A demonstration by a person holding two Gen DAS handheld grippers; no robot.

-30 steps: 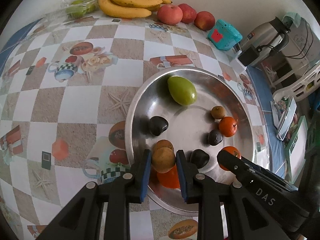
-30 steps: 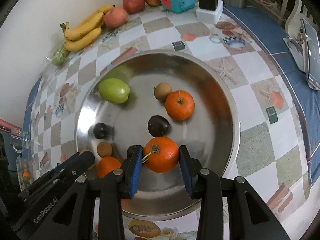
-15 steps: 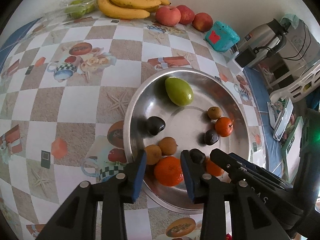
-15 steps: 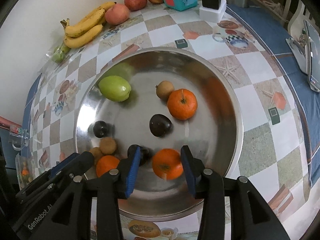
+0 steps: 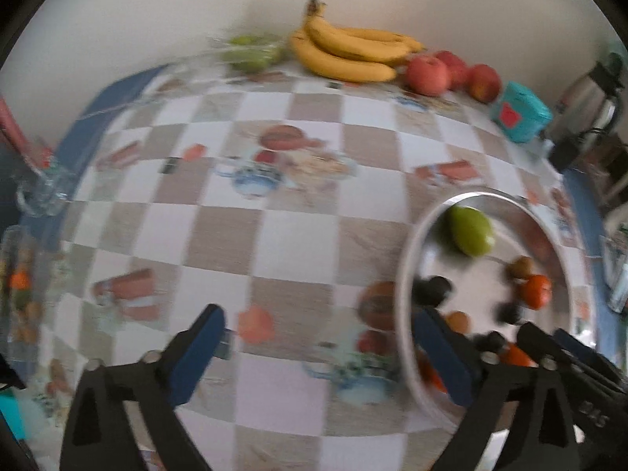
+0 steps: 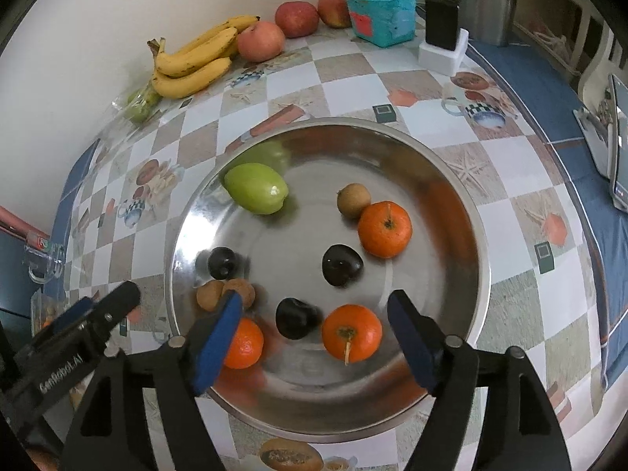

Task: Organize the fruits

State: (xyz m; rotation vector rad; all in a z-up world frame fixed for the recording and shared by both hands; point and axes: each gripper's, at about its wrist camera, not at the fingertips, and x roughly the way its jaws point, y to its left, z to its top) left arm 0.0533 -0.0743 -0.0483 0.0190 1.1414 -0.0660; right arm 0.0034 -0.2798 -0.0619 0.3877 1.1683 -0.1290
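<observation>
A round steel tray holds a green mango, three oranges, three dark plums and three small brown fruits. My right gripper hangs over the tray's near side with its jaws opening. One orange and a dark plum lie on the tray between the fingers, and the pads touch neither. In the blurred left wrist view my left gripper hangs over the checkered cloth beside the tray's rim. Its jaws are opening wide with nothing between them.
Bananas, three apples and a bag of green fruit line the wall. A teal box, a charger and a kettle stand at the back right. A glass sits at the table's left edge.
My left gripper let go of a brown fruit on the tray, opened wide and swung left over the cloth. My right gripper set its orange down and opened.
</observation>
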